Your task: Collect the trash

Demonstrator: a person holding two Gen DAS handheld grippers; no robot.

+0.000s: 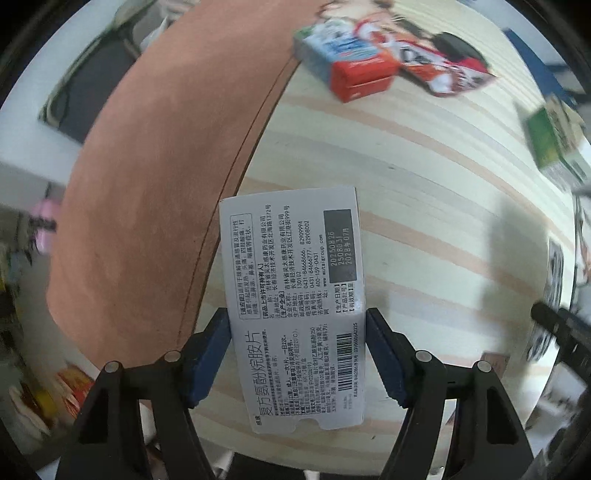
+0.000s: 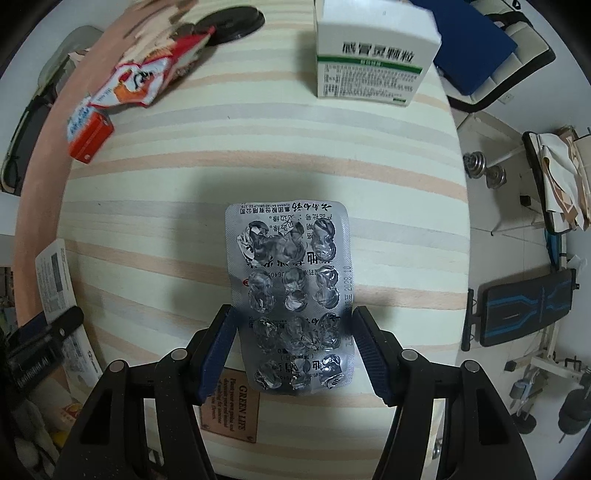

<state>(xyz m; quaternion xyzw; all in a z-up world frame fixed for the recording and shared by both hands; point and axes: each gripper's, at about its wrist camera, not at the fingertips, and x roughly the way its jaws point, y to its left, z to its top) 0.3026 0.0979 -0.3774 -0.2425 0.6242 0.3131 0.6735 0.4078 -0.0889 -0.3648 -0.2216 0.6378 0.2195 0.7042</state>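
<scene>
My left gripper (image 1: 297,354) is shut on a flat white medicine carton (image 1: 291,295) with black print, held above the striped tablecloth (image 1: 424,221). My right gripper (image 2: 293,350) is shut on a used silver blister pack (image 2: 291,291) with its pockets burst, held over the same cloth. A red and blue small box (image 1: 351,70) and a red snack wrapper (image 1: 443,74) lie at the far side. They also show in the right wrist view, the box (image 2: 88,133) and the wrapper (image 2: 144,81). The left gripper and its carton (image 2: 55,284) show at the left edge.
A white and green medicine box (image 2: 369,55) stands at the far edge, also in the left wrist view (image 1: 554,144). A black round lid (image 2: 232,22) lies far left. A brown label (image 2: 232,406) sits on the cloth. The table's brown edge (image 1: 166,184) runs left. Gym equipment (image 2: 524,306) stands on the floor.
</scene>
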